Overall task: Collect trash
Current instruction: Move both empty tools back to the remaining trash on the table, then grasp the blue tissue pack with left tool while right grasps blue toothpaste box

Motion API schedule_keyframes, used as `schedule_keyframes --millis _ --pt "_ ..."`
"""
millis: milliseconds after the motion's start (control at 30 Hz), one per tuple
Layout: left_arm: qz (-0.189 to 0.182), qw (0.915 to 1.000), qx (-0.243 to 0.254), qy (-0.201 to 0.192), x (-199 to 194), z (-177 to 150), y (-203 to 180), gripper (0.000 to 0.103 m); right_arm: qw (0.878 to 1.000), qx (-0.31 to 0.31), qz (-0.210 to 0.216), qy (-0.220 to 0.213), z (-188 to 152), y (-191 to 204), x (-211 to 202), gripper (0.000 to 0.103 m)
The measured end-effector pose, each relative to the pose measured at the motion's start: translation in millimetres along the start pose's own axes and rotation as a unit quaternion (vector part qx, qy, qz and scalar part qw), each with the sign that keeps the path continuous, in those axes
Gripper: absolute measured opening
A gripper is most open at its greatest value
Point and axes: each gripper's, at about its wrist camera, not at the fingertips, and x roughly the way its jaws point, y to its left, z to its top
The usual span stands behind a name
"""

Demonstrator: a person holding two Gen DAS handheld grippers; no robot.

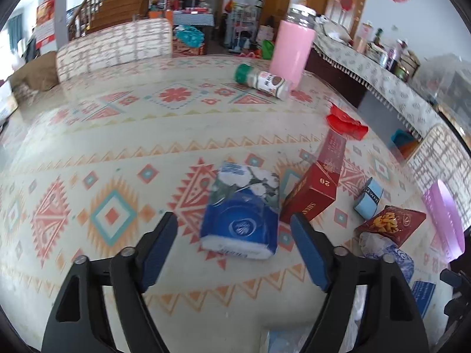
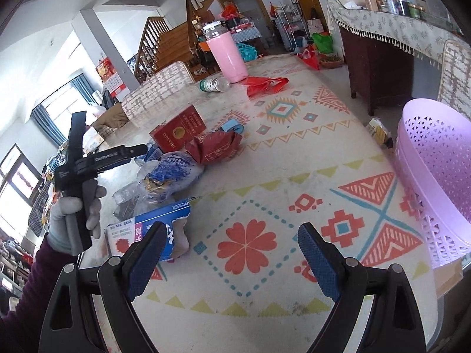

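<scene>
1. The counter (image 2: 294, 158), covered by a patterned cloth, was seen to carry all the trash.
2. A lilac perforated basket (image 2: 435, 176) was placed at the counter's right edge, well apart from the tissue pack.
3. A pink tumbler (image 1: 291, 50) was stood upright at the far side, well beyond the tissue pack.
4. The left tool (image 1: 235, 226) was held released just above the counter, and the blue floral tissue pack (image 1: 244, 209) was framed between its fingers, untouched by either pad.
5. The right tool (image 2: 232, 238) was held released over bare cloth, nothing being gripped; a torn blue box (image 2: 153, 229) lay beside its left finger.
6. A red cigarette box (image 1: 312, 194) was set just right of the tissue pack.
7. A red snack packet (image 1: 391, 223) and a crumpled blue-white wrapper (image 1: 382, 250) were found further right of the tissue pack.
8. A green-capped spice bottle (image 1: 262, 81) was laid on its side beside the tumbler.
9. A small pale blue roll (image 1: 368, 197) was left right of the cigarette box.
</scene>
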Motion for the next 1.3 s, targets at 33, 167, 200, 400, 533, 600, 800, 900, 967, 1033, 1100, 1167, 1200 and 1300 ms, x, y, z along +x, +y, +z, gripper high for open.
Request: schedule_keyframes --millis 33,167,200,400,533,600,800,900,967,1033,1100,1167,1200,1300 --pt "0.001 1.0000 0.003 0.000 3 1 -1 0.082 1.000 0.000 0.002 0.003 1 0 3 0.093" --pt "0.005 0.9999 0.002 0.016 16 5 -4 0.082 1.000 -0.002 0.006 0.007 0 2 5 0.093" --pt "0.003 0.9997 -0.004 0.022 18 6 -3 0.076 1.000 -0.002 0.007 0.008 0 2 6 0.093" --pt "0.009 0.9992 -0.027 0.029 10 3 0 0.050 1.000 -0.008 0.005 0.010 0 5 5 0.093" --pt "0.016 0.9989 -0.044 0.007 -28 -9 0 0.050 1.000 -0.010 0.005 0.006 1 7 3 0.093" --pt "0.024 0.9981 -0.056 -0.008 -50 -19 1 0.050 1.000 -0.009 0.005 0.005 2 8 1 0.093" --pt "0.026 0.9938 -0.091 -0.058 -90 -47 8 0.051 1.000 -0.008 0.013 0.009 4 17 1 0.093" --pt "0.034 0.9923 -0.092 -0.075 -91 -53 14 0.051 1.000 -0.018 0.014 0.013 4 26 1 0.093" --pt "0.038 0.9919 -0.094 -0.077 -90 -57 17 0.051 0.999 -0.025 0.013 0.016 2 33 1 0.093" --pt "0.029 0.9923 -0.098 -0.071 -88 -61 21 0.051 0.999 -0.036 0.011 0.016 1 41 2 0.093" --pt "0.023 0.9924 -0.102 -0.065 -86 -62 23 0.051 0.998 -0.065 0.007 0.011 1 55 1 0.093" --pt "0.019 0.9921 -0.104 -0.067 -86 -61 23 0.051 0.995 -0.102 0.008 0.006 6 70 0 0.093" --pt "0.018 0.9921 -0.103 -0.070 -87 -61 22 0.051 0.993 -0.119 0.010 0.003 9 77 -1 0.093" --pt "0.021 0.9922 -0.097 -0.076 -90 -61 17 0.051 0.983 -0.180 0.018 0.003 26 97 5 0.097"
